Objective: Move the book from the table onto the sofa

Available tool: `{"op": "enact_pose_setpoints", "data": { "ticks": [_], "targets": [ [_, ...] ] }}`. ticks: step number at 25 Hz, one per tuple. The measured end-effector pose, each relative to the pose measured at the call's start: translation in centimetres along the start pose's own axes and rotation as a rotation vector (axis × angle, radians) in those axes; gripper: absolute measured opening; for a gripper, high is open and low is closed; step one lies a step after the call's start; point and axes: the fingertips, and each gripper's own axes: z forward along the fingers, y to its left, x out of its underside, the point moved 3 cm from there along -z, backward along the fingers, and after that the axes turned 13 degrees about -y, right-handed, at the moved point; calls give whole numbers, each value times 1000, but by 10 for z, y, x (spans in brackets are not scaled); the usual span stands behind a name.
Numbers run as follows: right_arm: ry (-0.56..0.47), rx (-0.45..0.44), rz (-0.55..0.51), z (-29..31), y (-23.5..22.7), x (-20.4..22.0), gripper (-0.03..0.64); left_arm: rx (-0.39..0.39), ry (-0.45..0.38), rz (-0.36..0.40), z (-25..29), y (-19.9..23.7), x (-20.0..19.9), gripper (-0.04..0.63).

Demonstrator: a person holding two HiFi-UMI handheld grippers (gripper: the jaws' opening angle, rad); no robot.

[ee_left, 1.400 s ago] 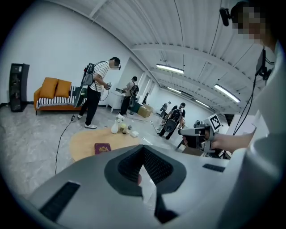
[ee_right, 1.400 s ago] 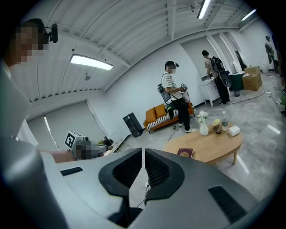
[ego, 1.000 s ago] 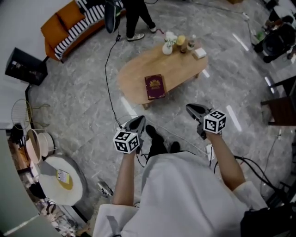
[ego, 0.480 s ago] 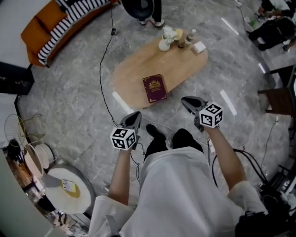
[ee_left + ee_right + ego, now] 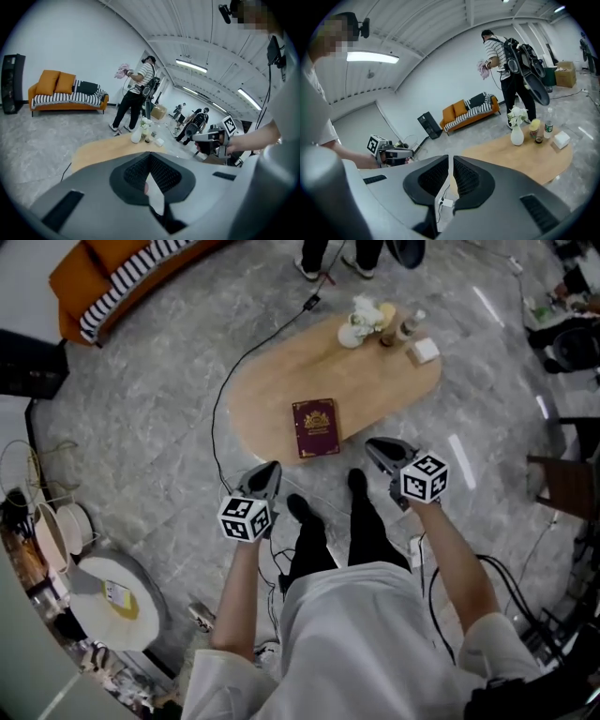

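A dark red book (image 5: 317, 427) lies flat near the front edge of the oval wooden table (image 5: 272, 395). My left gripper (image 5: 266, 476) hangs over the floor just short of the table, left of the book, jaws shut and empty. My right gripper (image 5: 380, 452) is at the table's front edge, right of the book, also shut and empty. The orange sofa (image 5: 89, 273) with a striped cover stands far off at the top left; it also shows in the left gripper view (image 5: 65, 96) and the right gripper view (image 5: 469, 111). The book is hidden in both gripper views.
A white vase with flowers (image 5: 361, 324), bottles (image 5: 403, 329) and a white box (image 5: 423, 351) stand at the table's far end. A black cable (image 5: 239, 362) runs across the marble floor. A person (image 5: 136, 96) stands beyond the table. A round white stand (image 5: 112, 601) and baskets sit at left.
I have stepped closer to the table: both grippers moved forward and lower, now level with the table's front edge. Both stayed shut. The book has not moved.
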Motion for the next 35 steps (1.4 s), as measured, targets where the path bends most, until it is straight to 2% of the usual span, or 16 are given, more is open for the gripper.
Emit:
{"op": "enact_pose_setpoints", "data": {
  "ticks": [3,8,14,16,20,25,31,35],
  "targets": [
    [31,-34,3,21,-30,10,45,-45,-34,-23,24,12,14,-2],
    [105,-100,5,48,-69,44,48,-84,-20,-62,62,23,55,-2],
    [196,-138,24,82,-114,101,123,-114,7,-113,103,49,114,0],
    [220,-146,25,92,-126,121,131,-123,25,-134,115,63,136,61],
    [270,-153,30,107,-146,165,154,-152,84,-184,131,87,187,101],
    [331,-145,37,125,-168,217,182,-163,196,-284,147,114,255,169],
    [375,-113,90,144,-193,265,217,-119,281,-319,170,136,296,232],
    [392,-78,115,160,-206,289,267,-85,329,-336,183,147,318,271]
  ]
}}
